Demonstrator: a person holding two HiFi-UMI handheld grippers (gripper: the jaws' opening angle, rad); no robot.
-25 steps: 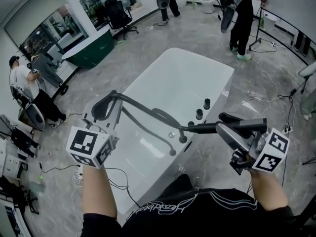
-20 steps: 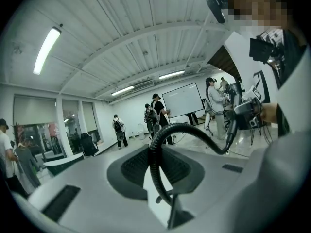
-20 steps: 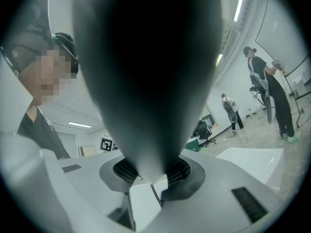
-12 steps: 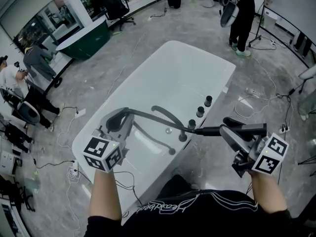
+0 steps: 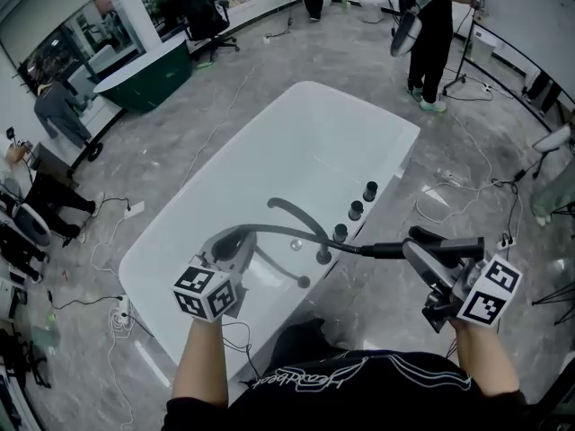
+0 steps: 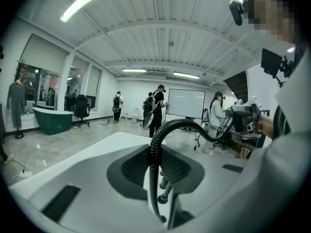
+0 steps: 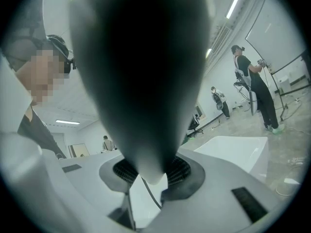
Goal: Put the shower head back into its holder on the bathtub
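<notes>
A white bathtub [image 5: 269, 151] fills the middle of the head view. On its right rim stand three dark knobs [image 5: 356, 210] and a curved dark spout [image 5: 296, 215]. My right gripper [image 5: 420, 243] is shut on the dark shower head [image 5: 388, 250], which lies about level over the rim near the knobs. In the right gripper view the shower head [image 7: 141, 72] blocks most of the picture between the jaws of the right gripper [image 7: 148, 178]. My left gripper [image 5: 235, 242] is shut on the grey hose [image 5: 278, 230] above the tub's near end. The ribbed hose [image 6: 154, 149] runs up between the left gripper [image 6: 158, 176] jaws and arcs right.
Grey marble floor with loose cables [image 5: 458, 187] surrounds the tub. A green tub [image 5: 144, 74] and an office chair [image 5: 202, 16] stand at the back left. People stand at the far end [image 5: 427, 34] and at the left edge [image 5: 58, 115].
My left gripper has dropped towards the tub with the hose and rolled. The right gripper with the shower head has sunk a little.
</notes>
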